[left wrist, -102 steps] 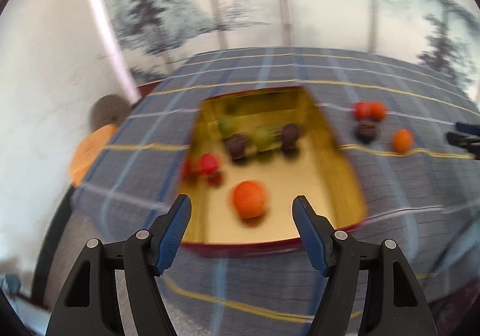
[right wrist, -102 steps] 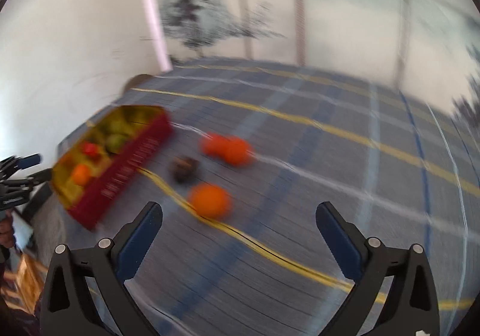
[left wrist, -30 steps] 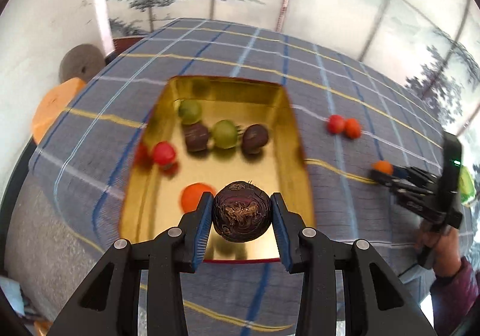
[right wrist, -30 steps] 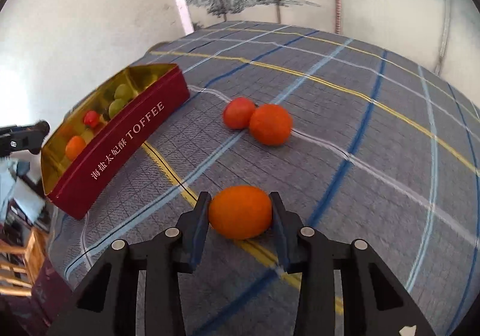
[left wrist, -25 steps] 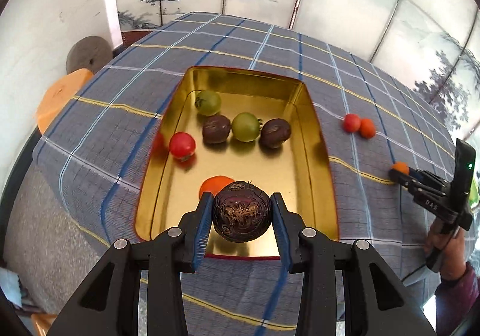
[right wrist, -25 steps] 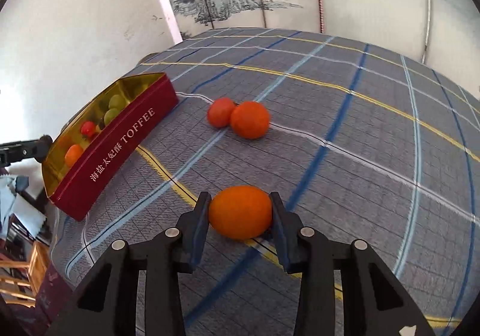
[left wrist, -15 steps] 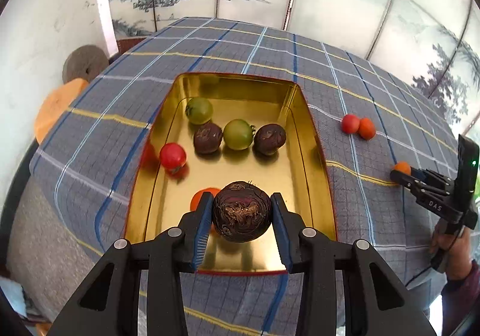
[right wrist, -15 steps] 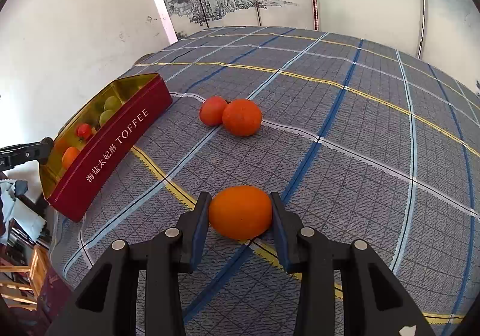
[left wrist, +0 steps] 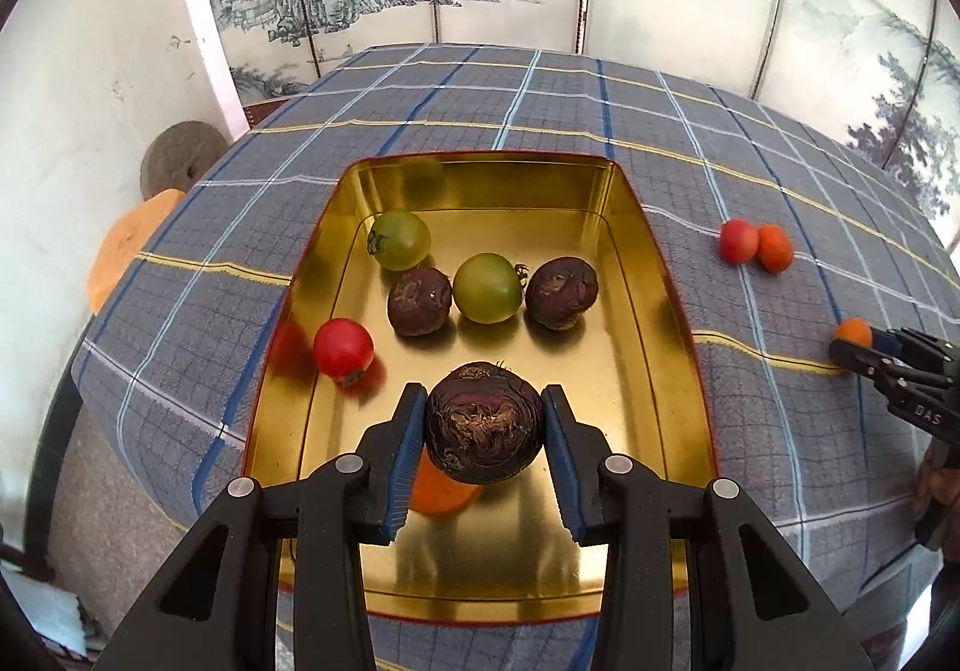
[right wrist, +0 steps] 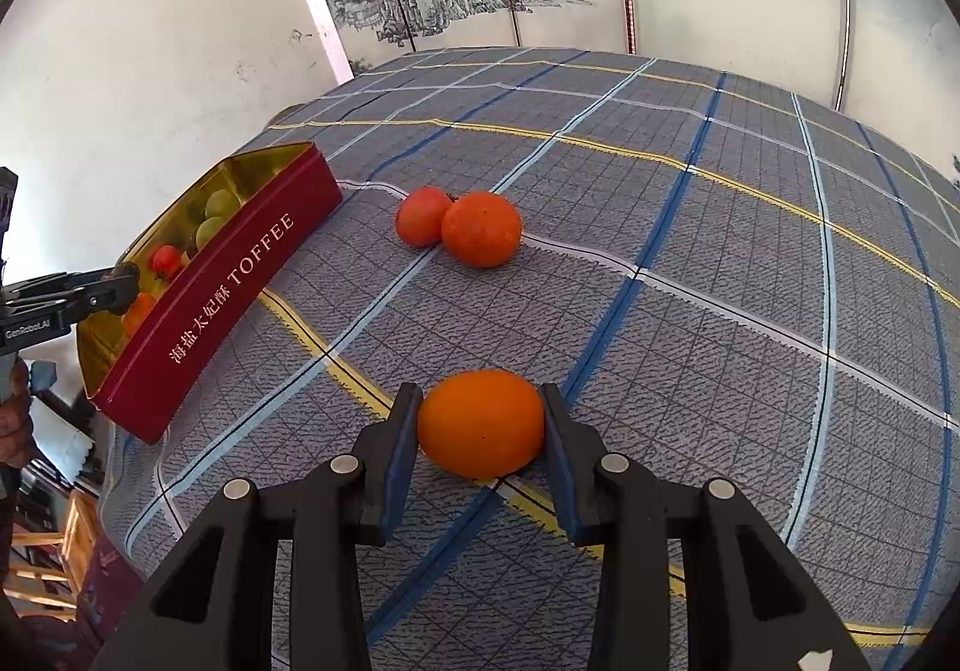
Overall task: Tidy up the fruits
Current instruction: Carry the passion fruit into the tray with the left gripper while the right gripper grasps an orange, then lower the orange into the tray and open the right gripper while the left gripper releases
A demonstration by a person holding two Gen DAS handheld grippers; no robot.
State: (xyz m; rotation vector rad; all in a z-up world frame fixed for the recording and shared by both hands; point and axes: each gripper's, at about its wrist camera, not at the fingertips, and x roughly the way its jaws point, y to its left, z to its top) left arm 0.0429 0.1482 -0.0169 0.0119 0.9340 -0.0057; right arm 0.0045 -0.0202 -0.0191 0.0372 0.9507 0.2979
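Left wrist view: plaid-covered tabletop (left wrist: 540, 89) carries gold tin (left wrist: 672, 311), red outside, marked TOFFEE. Left tool (left wrist: 483, 431) pinches dark brown fruit (left wrist: 483, 422) above tin's near end, over an orange fruit (left wrist: 441, 488) lying inside. Also in tin: two green tomatoes (left wrist: 487, 287), two brown fruits (left wrist: 419, 301), red tomato (left wrist: 343, 347). Right tool (right wrist: 480, 425) clamps orange (right wrist: 480, 422) above the cloth. Tomato (right wrist: 422, 215) and second orange (right wrist: 481, 228) touch each other on tabletop, beside tin.
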